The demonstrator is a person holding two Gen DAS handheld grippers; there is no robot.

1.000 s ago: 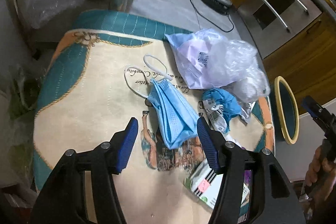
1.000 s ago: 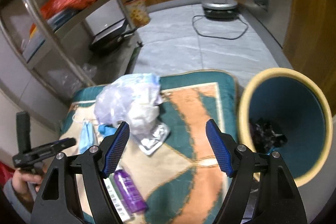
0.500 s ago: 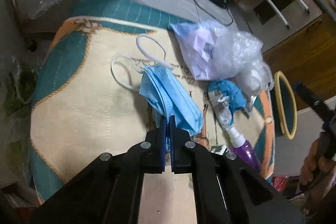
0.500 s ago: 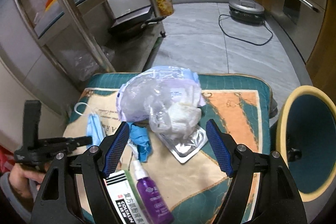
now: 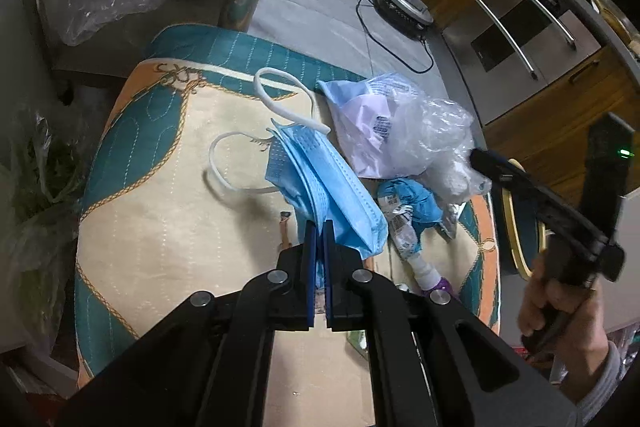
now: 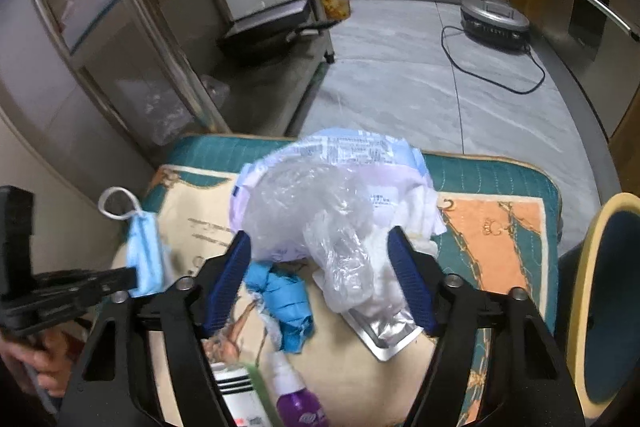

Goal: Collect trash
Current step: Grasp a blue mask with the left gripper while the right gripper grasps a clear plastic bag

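The left tongs point(image 5: 319, 227) are pressed together on the near corner of a blue face mask point(image 5: 320, 179), which is raised off the quilted cushion point(image 5: 168, 211), its white ear loops trailing toward the far left corner. The right tongs point(image 6: 320, 279) have just been closing and are seen half spread around a crumpled clear plastic bag point(image 6: 320, 211) near the cushion's far edge; whether the pads press it cannot be told. Both tongs are tilted steeply downward. Only in the left wrist view is the hand point(image 5: 560, 311) gripping the right handle shown. Only in the right wrist view are a silver foil pouch point(image 6: 384, 331) and a purple spray bottle point(image 6: 296, 395) clearly seen, with the bin point(image 6: 588, 291) beside the cushion's right edge.
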